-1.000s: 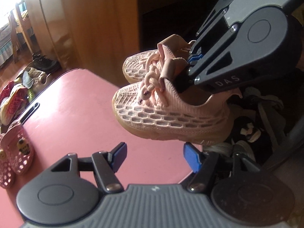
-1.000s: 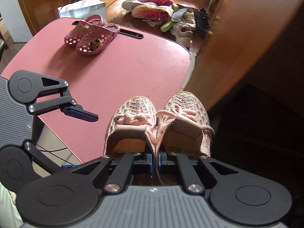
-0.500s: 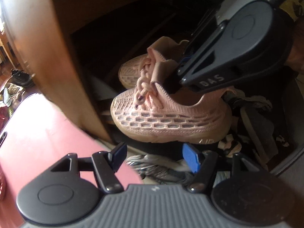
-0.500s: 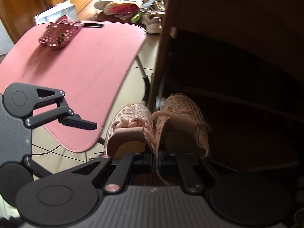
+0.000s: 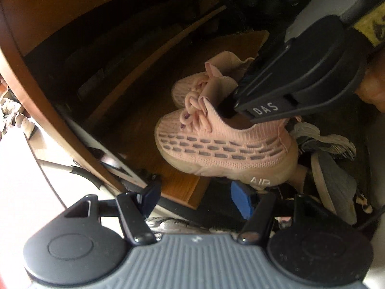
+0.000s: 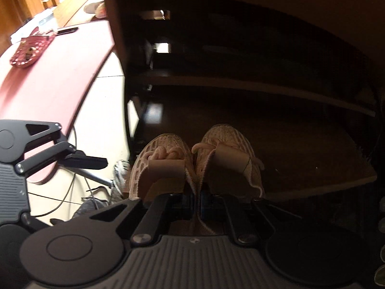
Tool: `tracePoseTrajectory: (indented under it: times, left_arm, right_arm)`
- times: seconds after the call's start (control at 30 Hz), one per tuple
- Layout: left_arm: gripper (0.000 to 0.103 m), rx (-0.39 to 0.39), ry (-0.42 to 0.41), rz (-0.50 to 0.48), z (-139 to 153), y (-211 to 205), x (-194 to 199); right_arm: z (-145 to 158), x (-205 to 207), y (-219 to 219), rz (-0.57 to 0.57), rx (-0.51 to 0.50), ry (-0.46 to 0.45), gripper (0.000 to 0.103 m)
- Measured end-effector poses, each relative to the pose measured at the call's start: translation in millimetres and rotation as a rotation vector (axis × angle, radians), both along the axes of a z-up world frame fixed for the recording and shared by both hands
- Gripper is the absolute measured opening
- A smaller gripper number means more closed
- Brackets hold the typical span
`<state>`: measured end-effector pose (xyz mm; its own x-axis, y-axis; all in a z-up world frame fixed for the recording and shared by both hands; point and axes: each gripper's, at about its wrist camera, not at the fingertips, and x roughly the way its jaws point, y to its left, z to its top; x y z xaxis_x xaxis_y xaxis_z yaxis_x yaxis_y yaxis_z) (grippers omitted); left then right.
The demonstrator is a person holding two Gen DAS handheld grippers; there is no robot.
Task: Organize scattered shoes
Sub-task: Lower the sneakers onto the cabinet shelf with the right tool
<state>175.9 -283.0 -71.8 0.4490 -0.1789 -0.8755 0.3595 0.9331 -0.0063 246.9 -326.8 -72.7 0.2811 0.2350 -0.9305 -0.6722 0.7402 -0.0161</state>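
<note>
A pair of pink knit sneakers point(image 5: 223, 144) hangs side by side over a dark wooden cabinet shelf point(image 5: 178, 185), toes pointing into the cabinet. My right gripper point(image 6: 196, 201) is shut on the pair, pinching the two inner collars together between the left sneaker point(image 6: 166, 163) and the right sneaker point(image 6: 226, 151). In the left wrist view its black body point(image 5: 300, 79) reaches down into the shoes. My left gripper point(image 5: 196, 197) sits just in front of the shelf edge, jaws wide and opening, with nothing between them. One of its fingers point(image 6: 84, 160) shows left of the shoes.
The cabinet's side panel point(image 6: 115, 36) stands left of the shelf point(image 6: 300, 163), with more dark shelves behind. A pink table point(image 6: 60, 72) carries pink clogs point(image 6: 31, 50). Grey shoes point(image 5: 332, 168) lie piled to the right. Cables point(image 6: 67, 192) run over the tiled floor.
Both grippers moved from above the pink table over to the cabinet and slightly down. The sneakers, still pinched by the right gripper, now hang over the shelf.
</note>
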Motion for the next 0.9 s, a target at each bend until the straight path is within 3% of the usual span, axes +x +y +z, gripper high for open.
tracePoseTrajectory:
  times: [0.07,0.17,0.57,0.9]
  left_arm:
    - [0.069,-0.003,-0.001,0.007,-3.0,0.6,5.7]
    - [0.086,-0.016,0.0,0.023,-7.9,1.5,10.3]
    - [0.093,-0.046,0.005,0.022,-17.5,8.4,6.5]
    - [0.096,-0.07,-0.001,0.033,-15.1,10.6,21.4]
  right_arm:
    - [-9.6,6.6,-2.5,0.005,-0.005,0.011,0.006]
    - [-24.5,14.9,-5.6,0.003,-0.005,0.022,0.006]
    - [-33.4,45.4,-2.7,0.064,0.015,-0.011,0.006]
    - [-49.0,69.8,14.2,0.027,0.051,-0.032,0.006]
